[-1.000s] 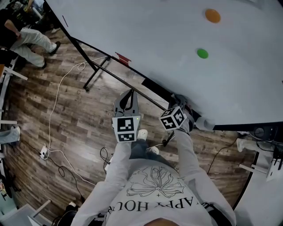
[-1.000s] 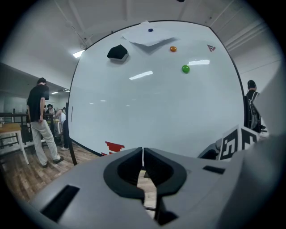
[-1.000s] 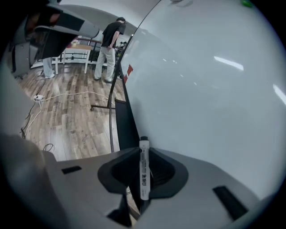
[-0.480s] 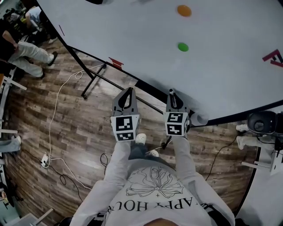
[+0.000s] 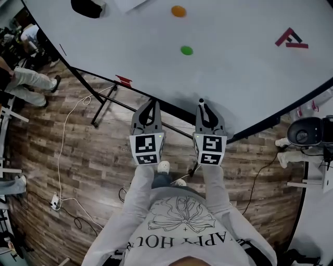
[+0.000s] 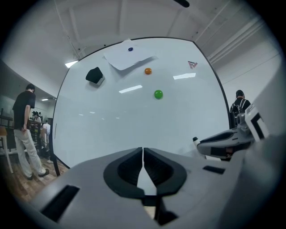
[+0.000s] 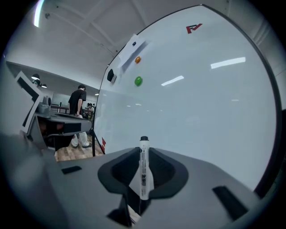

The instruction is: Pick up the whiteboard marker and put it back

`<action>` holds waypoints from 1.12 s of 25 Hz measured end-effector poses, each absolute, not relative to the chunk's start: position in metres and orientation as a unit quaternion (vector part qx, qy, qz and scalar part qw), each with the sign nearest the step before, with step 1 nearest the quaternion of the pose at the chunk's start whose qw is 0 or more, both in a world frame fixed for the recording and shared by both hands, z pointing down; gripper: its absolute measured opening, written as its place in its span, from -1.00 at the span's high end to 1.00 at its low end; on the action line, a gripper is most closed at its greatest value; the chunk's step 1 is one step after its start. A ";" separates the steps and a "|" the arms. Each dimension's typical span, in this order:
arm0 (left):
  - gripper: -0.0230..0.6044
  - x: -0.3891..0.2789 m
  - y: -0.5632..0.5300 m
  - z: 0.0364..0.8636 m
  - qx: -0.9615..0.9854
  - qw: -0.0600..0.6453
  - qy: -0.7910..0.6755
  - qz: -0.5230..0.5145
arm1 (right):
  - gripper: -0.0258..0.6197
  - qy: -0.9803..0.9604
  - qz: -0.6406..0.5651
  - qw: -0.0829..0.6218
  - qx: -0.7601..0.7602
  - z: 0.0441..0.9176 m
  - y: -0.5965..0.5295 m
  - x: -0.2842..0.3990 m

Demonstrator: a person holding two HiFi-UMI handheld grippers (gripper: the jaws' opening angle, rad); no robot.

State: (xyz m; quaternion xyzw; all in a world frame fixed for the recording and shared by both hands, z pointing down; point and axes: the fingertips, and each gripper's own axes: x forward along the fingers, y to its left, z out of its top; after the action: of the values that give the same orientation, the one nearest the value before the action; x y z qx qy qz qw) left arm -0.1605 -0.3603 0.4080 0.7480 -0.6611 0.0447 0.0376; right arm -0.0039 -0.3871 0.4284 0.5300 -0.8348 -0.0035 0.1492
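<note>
- Right gripper [image 7: 143, 152]: jaws pinch a whiteboard marker [image 7: 144, 172]. The white barrel lies along the line of the jaws, and its dark tip sticks out past the fingertips.
- Marker is held in the air in front of the whiteboard [image 5: 234, 62], tip pointing at the board's lower part. Whether the tip touches the surface cannot be told.
- Left gripper [image 6: 143, 154]: jaws pressed together, nothing between them. It faces the same board.
- In the head view both grippers sit side by side near the board's lower edge, left one just beside the right, not touching.
- On the board, well above the grippers: a green magnet [image 5: 186, 50], an orange magnet [image 5: 178, 11], a black eraser [image 5: 87, 7], a sheet of paper [image 6: 128, 57] and a red logo [image 5: 291, 38].
- Below the board: wooden floor [image 5: 93, 156] with a white cable [image 5: 62, 156] lying on it.
- A person [image 6: 24, 129] stands off to the left of the board.
</note>
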 end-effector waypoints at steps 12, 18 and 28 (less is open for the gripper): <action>0.89 -0.095 -0.363 0.396 0.783 0.020 -0.620 0.043 | 0.72 -0.789 -0.021 0.096 0.606 0.395 -0.369 0.088; 0.89 -0.069 -0.366 0.396 0.797 0.017 -0.602 0.046 | 0.72 -0.763 -0.007 0.093 0.639 0.400 -0.364 0.129; 0.89 -0.038 -0.371 0.406 0.816 0.020 -0.575 0.058 | 0.72 -0.751 0.020 0.095 0.653 0.431 -0.363 0.154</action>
State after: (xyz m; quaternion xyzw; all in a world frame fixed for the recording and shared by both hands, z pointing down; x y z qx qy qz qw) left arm -0.0382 -0.3712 0.4061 0.8161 -0.5747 0.0580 0.0198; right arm 0.1544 -0.3626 0.4310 0.6527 -0.7514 0.0201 0.0949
